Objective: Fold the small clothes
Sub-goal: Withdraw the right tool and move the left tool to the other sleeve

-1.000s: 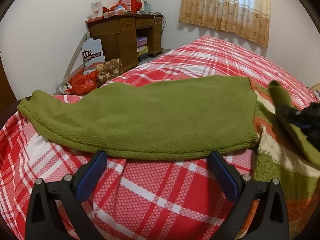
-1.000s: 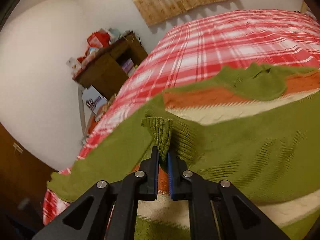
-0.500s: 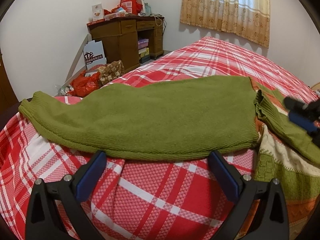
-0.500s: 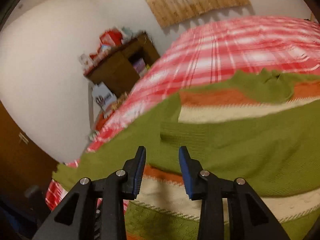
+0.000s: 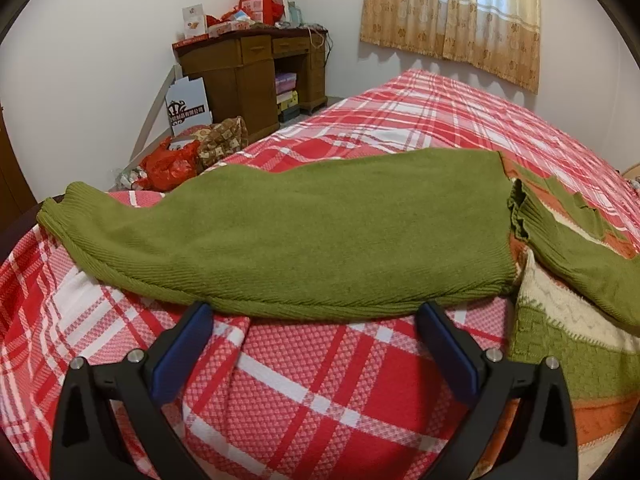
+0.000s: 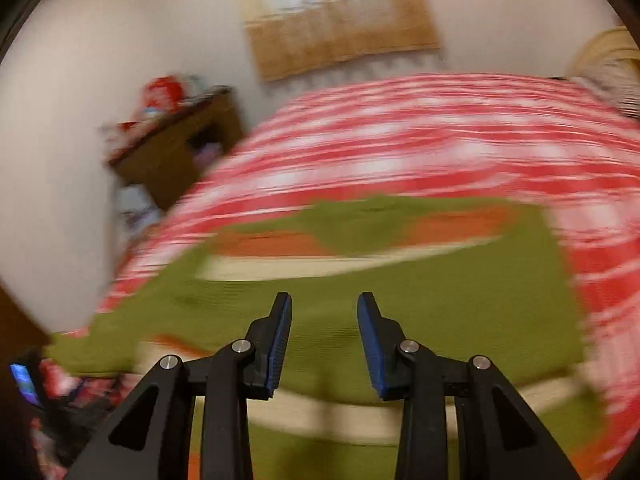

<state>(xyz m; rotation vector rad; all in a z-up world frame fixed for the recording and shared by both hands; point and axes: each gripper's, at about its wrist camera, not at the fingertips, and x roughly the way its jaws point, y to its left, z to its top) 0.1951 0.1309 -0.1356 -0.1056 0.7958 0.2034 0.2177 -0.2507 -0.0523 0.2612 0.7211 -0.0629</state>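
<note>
On the bed (image 5: 400,112), the sweater (image 5: 304,224) lies spread across the plaid cover, one sleeve stretched out toward the desk (image 5: 248,68) side, still unfolded. Right gripper (image 6: 325,312): 1 s ago it was pinching the other sleeve's cuff (image 5: 520,208); now jaws apart w/ nothing between, view blurred from motion, pulling back above the sweater body. That cuff now rests on the chest, so fold no. 1 looks done. Left gripper (image 5: 312,316): jaws wide apart, tips just short of the long sleeve's near edge, same as before. Likely next up: that sleeve.
</note>
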